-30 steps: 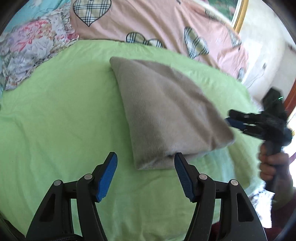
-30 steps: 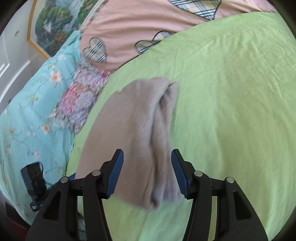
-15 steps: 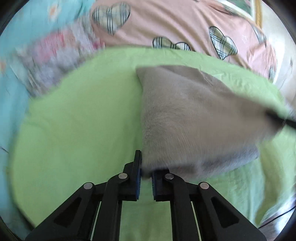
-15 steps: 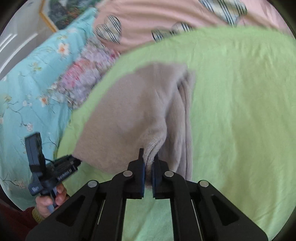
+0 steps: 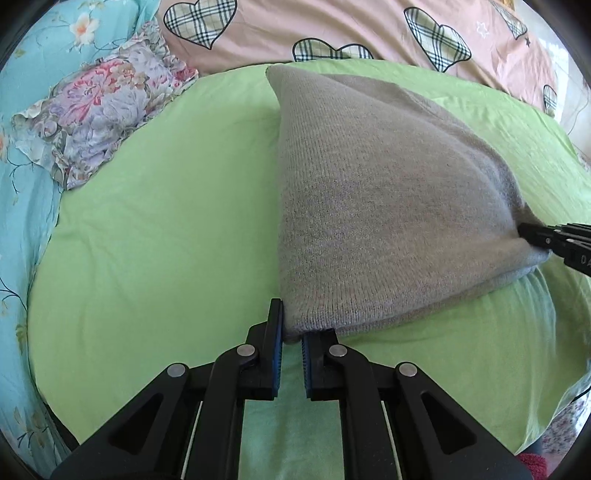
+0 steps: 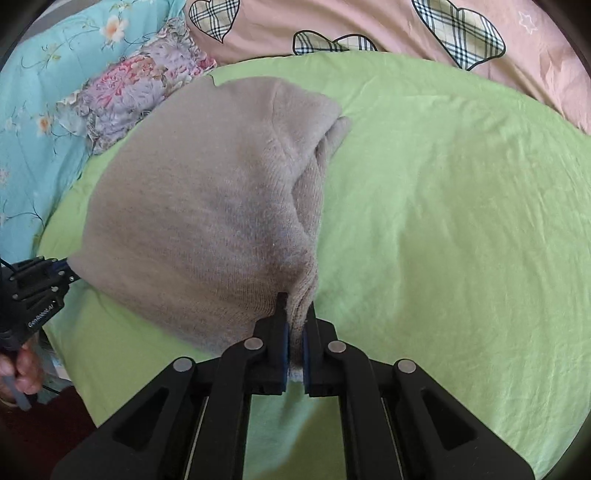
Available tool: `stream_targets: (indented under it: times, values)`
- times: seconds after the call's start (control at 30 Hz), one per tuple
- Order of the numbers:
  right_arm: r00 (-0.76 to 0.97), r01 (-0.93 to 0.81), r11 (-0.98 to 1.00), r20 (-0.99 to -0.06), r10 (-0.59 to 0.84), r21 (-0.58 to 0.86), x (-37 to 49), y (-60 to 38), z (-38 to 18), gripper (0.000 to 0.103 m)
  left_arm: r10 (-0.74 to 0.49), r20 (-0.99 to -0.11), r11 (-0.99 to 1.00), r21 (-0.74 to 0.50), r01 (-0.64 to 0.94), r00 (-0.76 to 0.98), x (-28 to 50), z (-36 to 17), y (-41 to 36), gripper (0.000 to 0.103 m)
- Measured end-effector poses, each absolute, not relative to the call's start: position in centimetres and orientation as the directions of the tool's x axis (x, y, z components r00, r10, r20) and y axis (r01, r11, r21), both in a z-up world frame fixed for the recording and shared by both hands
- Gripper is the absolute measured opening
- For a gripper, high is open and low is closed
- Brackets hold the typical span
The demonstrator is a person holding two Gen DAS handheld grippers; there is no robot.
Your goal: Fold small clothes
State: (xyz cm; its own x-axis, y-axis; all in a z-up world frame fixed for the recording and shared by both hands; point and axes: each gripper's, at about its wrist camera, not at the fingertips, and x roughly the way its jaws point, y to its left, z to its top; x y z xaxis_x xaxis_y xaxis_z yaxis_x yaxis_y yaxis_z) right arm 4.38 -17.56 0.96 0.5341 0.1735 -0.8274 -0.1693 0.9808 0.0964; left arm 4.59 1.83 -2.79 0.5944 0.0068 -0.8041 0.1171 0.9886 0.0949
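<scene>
1. Left gripper (image 5: 291, 338) clamped on near corner of folded grey knit garment (image 5: 388, 206), lower centre, on green sheet (image 5: 166, 229).
2. Right gripper (image 6: 294, 332) pinching opposite corner, garment spreading upper left.
3. Only right view: hand (image 6: 22, 365).

A wide stretch of bare, smooth green bedsheet (image 5: 155, 229) is lying open across the left half of the left wrist view, and another is spreading over the right half of the right wrist view. The folded grey knitted garment (image 5: 388, 206) is filling the centre. A crumpled floral patterned cloth (image 5: 103, 107) is crowding the upper left, and a pink quilt with checked hearts (image 6: 388, 26) is closing off the top edge.
</scene>
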Motion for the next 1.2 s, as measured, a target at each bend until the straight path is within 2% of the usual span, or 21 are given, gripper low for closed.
stream_targets:
  times: [0.13,0.23,0.3,0.4,0.47,0.53,0.6,0.67,0.73,0.83,0.9,0.97,1.07,1.13,1.17,1.2]
  values:
    - [0.517,-0.169,0.984,-0.844,0.144,0.064,4.2,-17.0,0.9,0.006,-0.005,-0.808,0.988,0.087,0.127,0.589,5.3,-3.0,2.3,0.007]
    - [0.518,-0.148,0.985,-0.843,0.149,0.083,3.9,-17.3,0.9,0.006,-0.062,-0.812,0.988,0.031,0.149,0.581,5.4,-2.9,3.0,0.009]
    - [0.514,-0.127,0.982,-0.837,0.185,0.14,4.1,-17.9,0.7,0.007,-0.129,-0.816,0.983,-0.032,0.178,0.564,5.5,-2.8,3.9,0.009]
    - [0.497,-0.103,0.968,-0.831,0.248,0.227,4.2,-18.7,1.0,0.013,-0.28,-0.815,0.954,-0.175,0.244,0.508,5.4,-2.1,6.1,0.015]
    - [0.483,-0.087,0.956,-0.827,0.286,0.28,4.1,-19.5,1.6,0.026,-0.364,-0.8,0.928,-0.264,0.264,0.476,5.4,-1.5,7.9,0.025]
    - [0.487,-0.076,0.942,-0.812,0.32,0.326,4.1,-20.3,2.5,0.028,-0.434,-0.771,0.9,-0.345,0.266,0.466,5.7,-0.5,9.9,0.049]
    - [0.515,-0.055,0.929,-0.787,0.34,0.365,4.5,-21.4,3.6,0.035,-0.46,-0.742,0.888,-0.385,0.252,0.487,6.8,0.8,11.5,0.057]
    - [0.553,-0.028,0.911,-0.753,0.358,0.412,5.8,-22.7,4.7,0.045,-0.488,-0.717,0.872,-0.426,0.242,0.498,8.9,1.9,12.5,0.061]
    - [0.581,-0.008,0.904,-0.734,0.351,0.427,7.7,-23.4,5.2,0.045,-0.527,-0.693,0.846,-0.485,0.222,0.492,12.1,2.5,12.8,0.069]
    - [0.595,0.009,0.885,-0.714,0.368,0.465,11.9,-23.3,5.0,0.046,-0.552,-0.688,0.826,-0.53,0.194,0.471,17.9,2.5,12.4,0.069]
    - [0.59,0.02,0.87,-0.708,0.388,0.493,14.6,-23.0,4.5,0.052,-0.609,-0.673,0.783,-0.593,0.187,0.419,22.1,1.7,11.7,0.07]
    - [0.583,0.028,0.87,-0.715,0.387,0.493,17.1,-22.4,4.0,0.065,-0.617,-0.686,0.777,-0.61,0.156,0.386,25.4,0.8,11.1,0.072]
    - [0.559,0.035,0.854,-0.719,0.413,0.519,19.7,-22.2,2.8,0.065,-0.627,-0.708,0.77,-0.627,0.119,0.324,30.2,-1.4,9.7,0.077]
    - [0.547,0.039,0.845,-0.718,0.429,0.534,20.5,-22.3,1.8,0.065,-0.619,-0.72,0.775,-0.625,0.094,0.313,32.3,-2.4,9.4,0.077]
    - [0.541,0.034,0.842,-0.719,0.438,0.539,20.9,-22.2,1.4,0.047,-0.614,-0.722,0.778,-0.622,0.088,0.319,33.4,-2.7,9.2,0.074]
    - [0.535,0.025,0.839,-0.717,0.448,0.543,21.2,-22.1,1.1,0.03,-0.613,-0.716,0.778,-0.62,0.1,0.333,34.2,-2.8,9.0,0.053]
